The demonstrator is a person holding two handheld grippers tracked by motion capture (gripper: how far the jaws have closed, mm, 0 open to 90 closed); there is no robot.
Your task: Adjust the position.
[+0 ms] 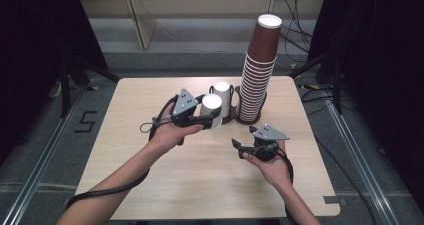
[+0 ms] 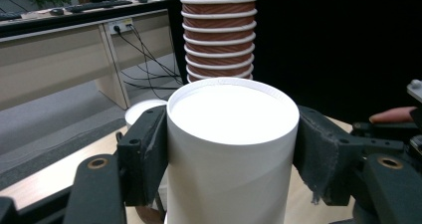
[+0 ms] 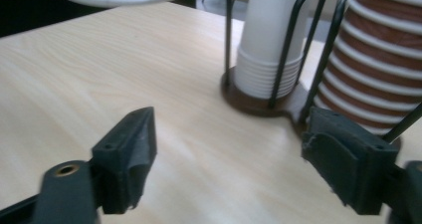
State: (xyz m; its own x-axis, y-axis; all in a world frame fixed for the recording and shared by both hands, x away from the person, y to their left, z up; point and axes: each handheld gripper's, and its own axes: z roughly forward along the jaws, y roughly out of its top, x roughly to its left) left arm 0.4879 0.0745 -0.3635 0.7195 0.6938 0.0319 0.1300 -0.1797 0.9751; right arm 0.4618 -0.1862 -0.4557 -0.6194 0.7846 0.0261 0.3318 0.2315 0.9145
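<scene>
Keep the left claw (image 1: 207, 116) clamped squarely on the white paper cup (image 1: 211, 110), centre frame; right claw (image 1: 239, 149) gapes empty.

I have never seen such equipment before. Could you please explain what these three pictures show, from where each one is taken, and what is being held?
A person sits at a wooden table and holds a hand tool in each hand; each tool ends in two black jaws that pinch things.

The high view looks down from above the person. The other two pictures come from small cameras riding on each tool, looking along its jaws.

On the table stands a dark wire holder with a short stack of white cups and a tall stack of brown cups.

The left gripper is shut on one white cup, lifted beside the holder. The right gripper is open with nothing between its jaws, above the table.
</scene>
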